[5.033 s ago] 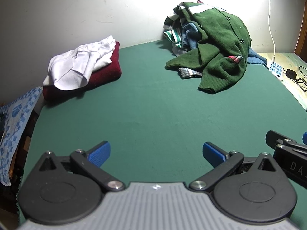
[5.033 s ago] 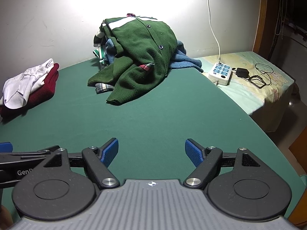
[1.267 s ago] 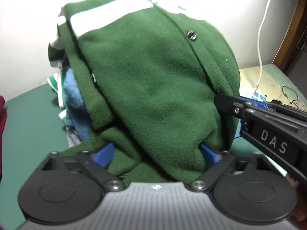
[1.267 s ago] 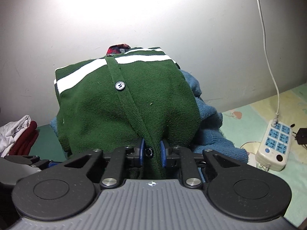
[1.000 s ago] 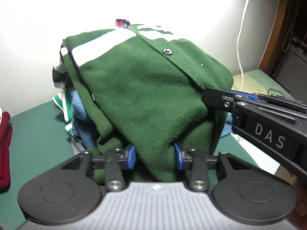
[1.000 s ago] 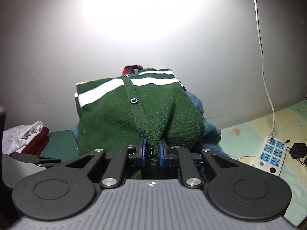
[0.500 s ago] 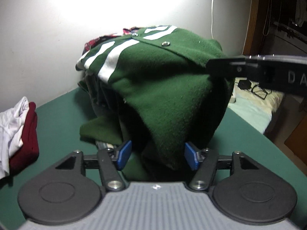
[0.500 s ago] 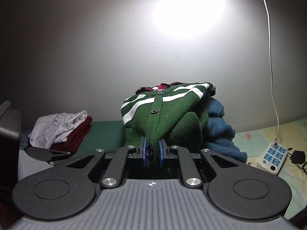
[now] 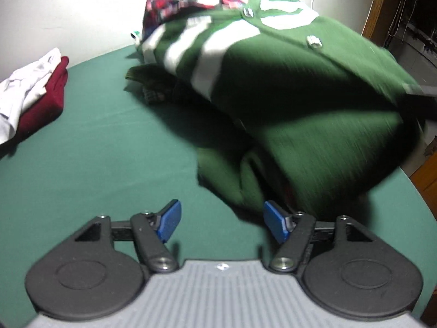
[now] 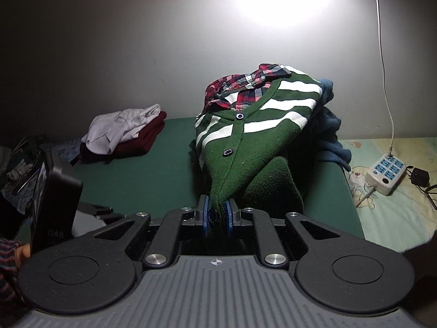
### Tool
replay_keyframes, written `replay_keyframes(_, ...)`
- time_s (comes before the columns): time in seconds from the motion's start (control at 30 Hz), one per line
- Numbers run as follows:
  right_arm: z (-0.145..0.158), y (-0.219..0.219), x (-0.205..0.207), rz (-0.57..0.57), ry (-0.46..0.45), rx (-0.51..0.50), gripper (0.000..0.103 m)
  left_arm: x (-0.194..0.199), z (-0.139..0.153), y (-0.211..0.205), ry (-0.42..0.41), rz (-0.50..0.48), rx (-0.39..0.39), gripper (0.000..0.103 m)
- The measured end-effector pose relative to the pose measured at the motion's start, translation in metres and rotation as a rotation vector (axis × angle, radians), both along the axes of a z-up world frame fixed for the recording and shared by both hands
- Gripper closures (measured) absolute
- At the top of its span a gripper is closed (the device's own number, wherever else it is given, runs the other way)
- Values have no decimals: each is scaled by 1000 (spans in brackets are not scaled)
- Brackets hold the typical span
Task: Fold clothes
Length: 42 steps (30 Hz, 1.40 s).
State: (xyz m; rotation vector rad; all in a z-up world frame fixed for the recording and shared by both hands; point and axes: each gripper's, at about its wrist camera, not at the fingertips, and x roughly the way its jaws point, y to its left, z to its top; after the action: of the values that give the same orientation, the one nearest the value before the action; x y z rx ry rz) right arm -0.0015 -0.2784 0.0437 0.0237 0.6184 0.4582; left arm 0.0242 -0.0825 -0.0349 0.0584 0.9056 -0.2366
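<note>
- Since half a second ago the left gripper (image 9: 220, 222) has let go of the green cardigan (image 10: 247, 147): its blue pads, which then flanked a hanging fold, are now spread wide with only bare table cloth between them, and the garment has swung off to its right, blurred.
- Right gripper (image 10: 217, 216) is pressed together on the cardigan's button edge, a dark button caught just between the pads, as in the earlier frames.
- From that pinch the cardigan stretches away and up toward the wall, its long axis running along the button strip to the white stripes and the plaid collar (image 10: 245, 83) at the far end, which still rests on the pile.
- One thick fold, likely a sleeve, droops just right of the pinch down to the green table (image 9: 109, 147).
- For the left gripper, the nearest cloth is the low hem just ahead of its right pad; that side is closer than anything else, so I judge a fresh hold there would be needed to spread the garment flat.
- Blue clothes (image 10: 331, 136) lie behind the cardigan and could drag along with it.
- Folded white and dark red clothes (image 10: 128, 131) sit well apart at the left.
- Off the table to the right are a power strip (image 10: 385, 173) and its white cord (image 10: 387, 82), clear of the pull.
</note>
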Motion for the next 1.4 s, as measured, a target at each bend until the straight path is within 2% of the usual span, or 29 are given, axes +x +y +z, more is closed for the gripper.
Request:
replay_keyframes(0.23,-16,-18,-46,114,160,-34,89,-4,3,4,-38,14,48,15)
replay_keyframes(0.43,-38,-34,-53,129,315,-105,83,0,8,8,-77,23,98,12)
replay_keyframes(0.5,-27,-39,-50,140,269,-114,82,2,9,9,-89,26,114,11)
replay_keyframes(0.57,-11,-44,-42,111,158,-133,76,3,11,11,-102,29,130,9)
replay_keyframes(0.63,-2,-48,-23,75,51,-155,64,5,12,12,-115,31,147,8)
replay_keyframes(0.7,1,-50,0,42,-34,-176,62,15,17,13,-135,15,172,7)
replay_keyframes(0.8,-9,-45,44,-1,-99,-210,62,39,28,15,-170,-31,205,5)
replay_keyframes(0.97,-41,-27,101,-18,-97,-279,62,82,36,14,-188,-120,267,4)
replay_keyframes(1.07,-53,-21,118,-21,-83,-305,59,104,38,16,-169,-137,239,4)
replay_keyframes(1.13,-58,-19,125,-33,-88,-317,47,119,38,16,-141,-145,209,4)
replay_keyframes(1.2,-62,-20,133,-49,-77,-304,41,133,34,14,-117,-147,192,3)
replay_keyframes(1.4,-74,-27,156,-94,-35,-245,43,158,16,0,-81,-187,168,4)
